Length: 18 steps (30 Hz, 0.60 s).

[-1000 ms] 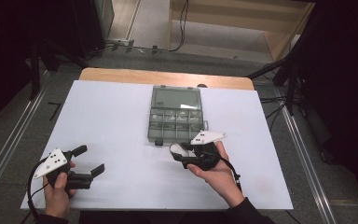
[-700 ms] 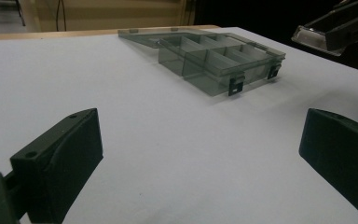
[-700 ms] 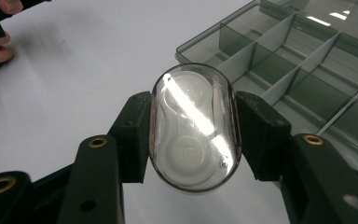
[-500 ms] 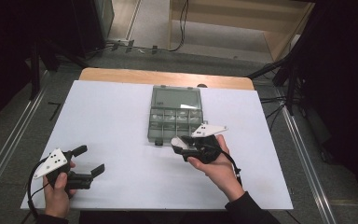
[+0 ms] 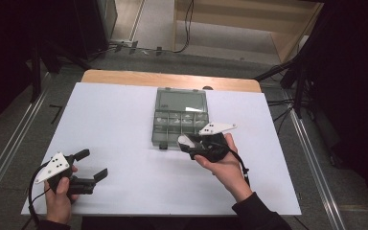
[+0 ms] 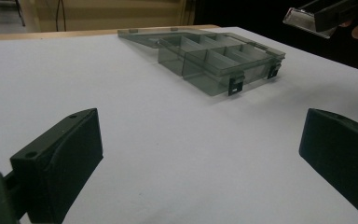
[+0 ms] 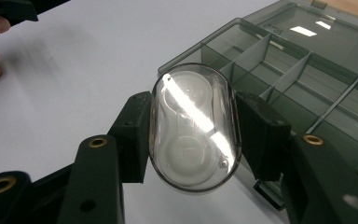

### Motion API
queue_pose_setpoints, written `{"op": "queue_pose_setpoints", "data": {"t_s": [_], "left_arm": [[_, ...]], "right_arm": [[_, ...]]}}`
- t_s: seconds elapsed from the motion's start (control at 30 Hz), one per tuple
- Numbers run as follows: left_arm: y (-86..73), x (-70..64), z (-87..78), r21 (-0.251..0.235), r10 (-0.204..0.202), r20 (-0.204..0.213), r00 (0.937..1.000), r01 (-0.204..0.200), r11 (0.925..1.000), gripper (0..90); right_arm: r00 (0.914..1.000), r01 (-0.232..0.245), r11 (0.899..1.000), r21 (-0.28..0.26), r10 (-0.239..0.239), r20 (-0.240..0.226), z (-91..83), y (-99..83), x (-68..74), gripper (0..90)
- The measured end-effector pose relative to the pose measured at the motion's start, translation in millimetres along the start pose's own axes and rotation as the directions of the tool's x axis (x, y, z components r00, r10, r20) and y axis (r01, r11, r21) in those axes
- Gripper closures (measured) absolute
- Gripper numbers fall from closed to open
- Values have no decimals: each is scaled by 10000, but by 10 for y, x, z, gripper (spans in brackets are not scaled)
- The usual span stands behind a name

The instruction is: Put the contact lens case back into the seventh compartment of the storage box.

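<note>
The clear oval case (image 7: 193,128) is clamped between the jaws of the right gripper (image 5: 197,146), held above the near edge of the open compartment box (image 5: 178,120). It should be lowered level into 1 compartment before release. The left gripper (image 5: 87,167) is spread apart, idle on the table (image 5: 105,115).

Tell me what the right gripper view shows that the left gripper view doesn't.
Right gripper view alone: the right gripper shut on a clear oval case with white parts inside, held just before the box's front edge. Left gripper view alone: the left gripper with its jaws wide apart and nothing between them, plus the box's two dark latches. Both: the grey compartment box with its lid folded back, on the white table.
</note>
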State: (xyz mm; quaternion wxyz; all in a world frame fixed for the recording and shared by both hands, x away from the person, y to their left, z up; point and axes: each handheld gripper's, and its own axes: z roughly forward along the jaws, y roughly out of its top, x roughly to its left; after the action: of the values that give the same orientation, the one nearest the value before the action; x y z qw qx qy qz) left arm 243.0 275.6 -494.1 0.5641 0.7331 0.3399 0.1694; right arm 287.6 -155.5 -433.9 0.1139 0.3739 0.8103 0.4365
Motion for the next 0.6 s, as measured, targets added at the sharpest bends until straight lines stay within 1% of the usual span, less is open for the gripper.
{"op": "queue_pose_setpoints", "data": {"t_s": [0.53,0.6], "left_arm": [[0,0,1,-16,2,14,10000,-2,10000,0],[0,-1,1,2,10,2,10000,-10,10000,0]], "right_arm": [[9996,-108,9999,-2,108,253,45,50,-125,470],[9994,-208,9997,-93,210,259,48,60,-156,470]]}}
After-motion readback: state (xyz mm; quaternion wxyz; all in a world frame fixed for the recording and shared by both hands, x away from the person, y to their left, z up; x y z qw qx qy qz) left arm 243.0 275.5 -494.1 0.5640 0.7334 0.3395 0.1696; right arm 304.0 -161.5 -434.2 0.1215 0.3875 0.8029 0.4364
